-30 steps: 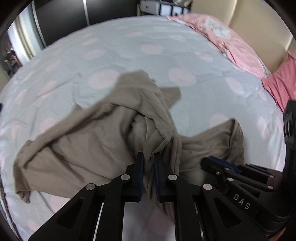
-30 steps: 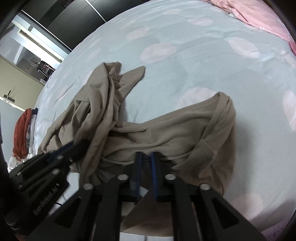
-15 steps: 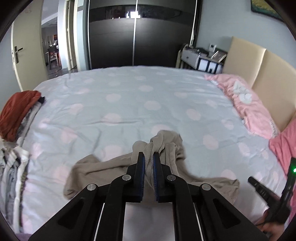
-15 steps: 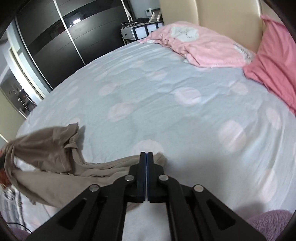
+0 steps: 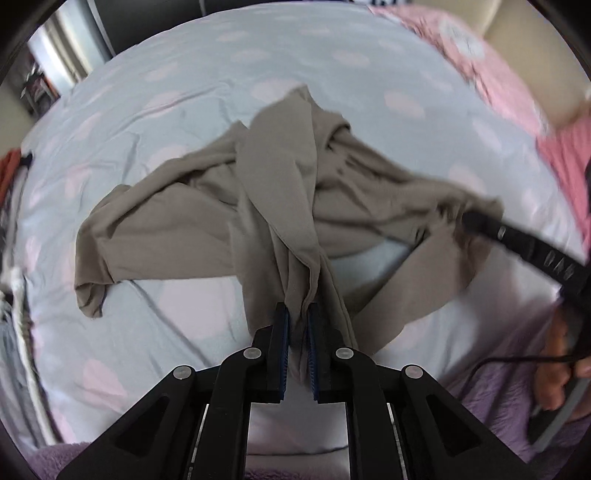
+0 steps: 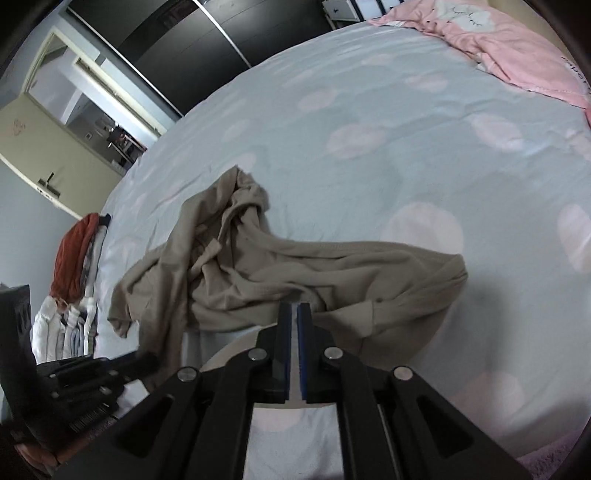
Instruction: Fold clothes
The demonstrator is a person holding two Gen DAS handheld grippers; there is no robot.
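Lying crumpled across the middle of the bed [image 5: 184, 110], the taupe garment [image 5: 221, 206] spreads in loose folds over the pale blue sheet with its pink dots, one corner trailing toward the left edge and a long twisted band rising toward the near side. That band runs straight into the left claw [image 5: 298, 317], whose blue-lined pads are clenched on a bunched ridge of the cloth; the fabric pokes up between them and hangs down on either side. The jaws have just been easing slightly apart, yet the cloth is gripped between them. Off to the right in the left wrist view, the other end of the garment [image 6: 295, 266] is drawn out toward the right claw [image 6: 294, 308], whose tips sit at a hem edge. From the right wrist view its pads stand nearly together with a thin slit between them, having just been parting a little, and whether cloth is caught in that slit I cannot tell.

A pink quilt [image 6: 498, 48] lies at the head of the bed. A stack of folded clothes [image 6: 74, 295], topped with a rust-red piece, sits at the bed's left edge. A dark wardrobe [image 6: 207, 33] stands beyond.
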